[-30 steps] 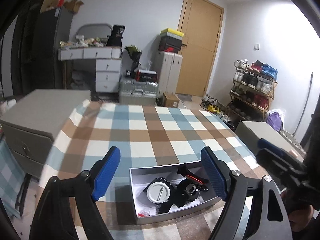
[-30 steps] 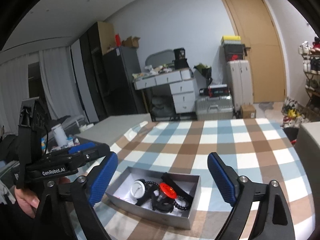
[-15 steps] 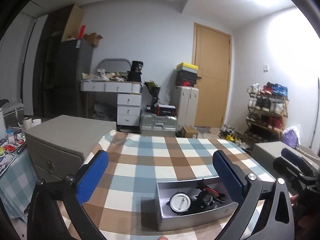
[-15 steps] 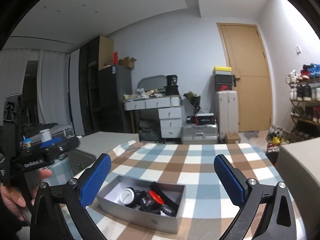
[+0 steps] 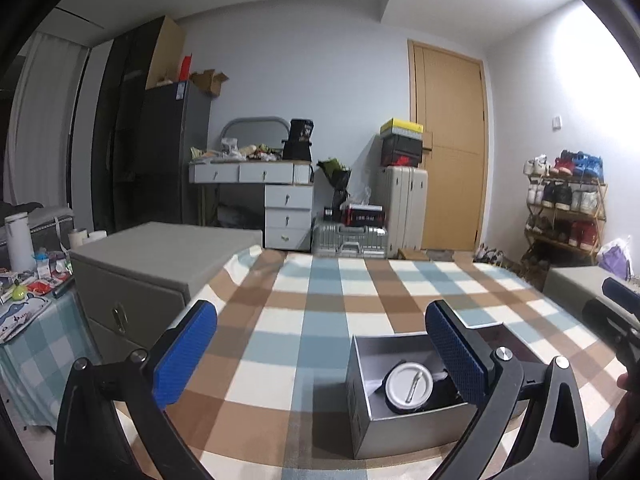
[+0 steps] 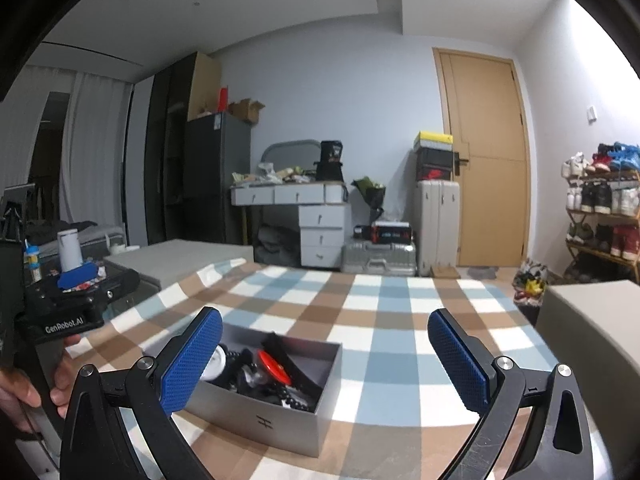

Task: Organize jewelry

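A grey open box (image 5: 416,428) sits on the checked tablecloth near the table's front edge; it also shows in the right wrist view (image 6: 276,420). It holds a white round watch face (image 5: 408,385), black bands, black beads (image 6: 294,398) and a red round piece (image 6: 274,366). My left gripper (image 5: 320,354) is open and empty, low over the table just behind the box, its right finger in front of the box. My right gripper (image 6: 324,360) is open and empty, with the box behind its left finger.
The checked table (image 5: 320,312) stretches ahead. A grey cabinet (image 5: 152,264) stands at the left and another grey unit (image 6: 592,320) at the right. Desk, suitcases, door and shoe rack (image 5: 564,208) line the far wall.
Both grippers have dropped low and tilted up from looking down into the box to a level view. The box now sits to the right in the left wrist view. Both stay open.
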Motion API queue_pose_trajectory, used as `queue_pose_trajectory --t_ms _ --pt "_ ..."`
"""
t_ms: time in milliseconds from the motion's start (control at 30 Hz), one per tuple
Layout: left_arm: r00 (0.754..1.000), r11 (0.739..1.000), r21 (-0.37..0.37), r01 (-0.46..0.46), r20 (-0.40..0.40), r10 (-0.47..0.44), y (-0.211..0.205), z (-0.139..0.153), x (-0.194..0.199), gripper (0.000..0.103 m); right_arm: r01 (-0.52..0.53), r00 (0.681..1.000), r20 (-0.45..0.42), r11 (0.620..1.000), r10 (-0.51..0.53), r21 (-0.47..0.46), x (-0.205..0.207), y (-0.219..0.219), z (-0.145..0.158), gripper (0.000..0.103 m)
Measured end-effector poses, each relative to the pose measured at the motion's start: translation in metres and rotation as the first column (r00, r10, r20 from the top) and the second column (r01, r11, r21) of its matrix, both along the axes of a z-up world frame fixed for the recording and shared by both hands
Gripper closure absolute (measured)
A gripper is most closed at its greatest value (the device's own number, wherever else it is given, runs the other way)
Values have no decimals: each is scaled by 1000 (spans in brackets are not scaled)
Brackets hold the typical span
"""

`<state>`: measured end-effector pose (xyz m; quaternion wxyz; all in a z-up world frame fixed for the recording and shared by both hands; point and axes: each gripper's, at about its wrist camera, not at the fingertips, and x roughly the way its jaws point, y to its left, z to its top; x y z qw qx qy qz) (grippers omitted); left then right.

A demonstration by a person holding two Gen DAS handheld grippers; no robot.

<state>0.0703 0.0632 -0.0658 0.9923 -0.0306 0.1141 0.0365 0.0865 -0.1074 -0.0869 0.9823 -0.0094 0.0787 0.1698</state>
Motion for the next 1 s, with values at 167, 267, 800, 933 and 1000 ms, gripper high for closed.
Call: queue_pose_trajectory --t_ms 167,267,800,933,1000 --pt "998 1000 20 17 -53 -15 -8 -3 5 1 -2 999 -52 1000 1 -19 8 3 -8 0" --pt "996 999 37 33 -87 -30 -13 -4 7 1 11 996 -92 999 -14 -33 14 4 -11 0" --pt "996 998 46 33 -84 -29 -14 -2 2 1 24 994 -103 999 -28 -43 14 4 -11 0" --pt "996 998 46 33 -83 -29 -13 -1 0 1 24 994 -102 999 -28 -43 15 4 -11 0" --pt "996 998 46 33 -84 -29 -13 -1 0 1 24 994 -102 999 -28 -43 15 5 -11 0"
